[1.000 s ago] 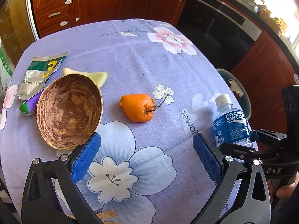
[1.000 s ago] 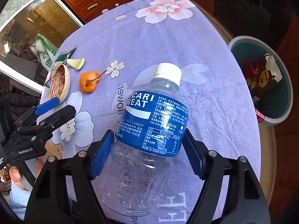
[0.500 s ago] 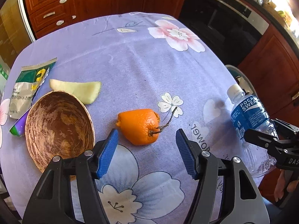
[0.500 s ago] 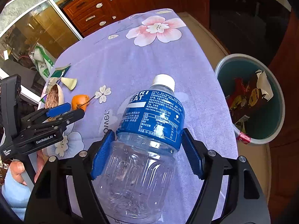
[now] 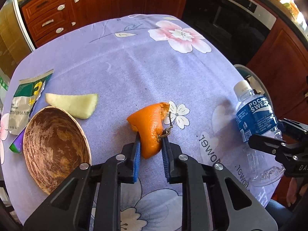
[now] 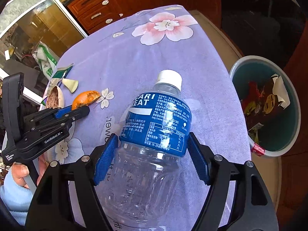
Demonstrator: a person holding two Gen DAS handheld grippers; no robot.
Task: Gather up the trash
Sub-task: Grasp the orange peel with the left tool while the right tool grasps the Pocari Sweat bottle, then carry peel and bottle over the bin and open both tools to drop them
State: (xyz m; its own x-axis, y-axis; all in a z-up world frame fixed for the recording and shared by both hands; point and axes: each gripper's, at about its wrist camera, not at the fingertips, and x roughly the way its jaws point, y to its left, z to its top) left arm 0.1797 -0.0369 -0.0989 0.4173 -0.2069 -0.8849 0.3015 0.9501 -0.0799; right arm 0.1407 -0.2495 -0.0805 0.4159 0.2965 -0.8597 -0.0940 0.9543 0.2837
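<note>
An orange peel [image 5: 152, 121] with a stem stands squeezed between the blue pads of my left gripper [image 5: 151, 144] on the purple flowered tablecloth [image 5: 134, 61]. Its jaws are closing, and the pads press both sides of the peel. My right gripper [image 6: 152, 154] is shut on an empty clear bottle [image 6: 154, 125] with a blue label and white cap, held above the table's right side. The same bottle [image 5: 254, 119] and the right gripper [image 5: 269, 144] show at the right in the left wrist view. In the right wrist view, the left gripper [image 6: 77, 111] sits at the left.
A brown coconut-shell bowl [image 5: 55, 146], a pale fruit slice [image 5: 75, 104], a green and white wrapper [image 5: 25, 100] and a purple scrap [image 5: 17, 144] lie at the table's left. A teal bin [image 6: 265, 57] holding trash stands on the floor off the table's right edge. Wooden cabinets line the back.
My left gripper moved forward over the orange peel and its jaws came together on it, pinching it upright. The right gripper kept the bottle and drifted slightly along the table.
</note>
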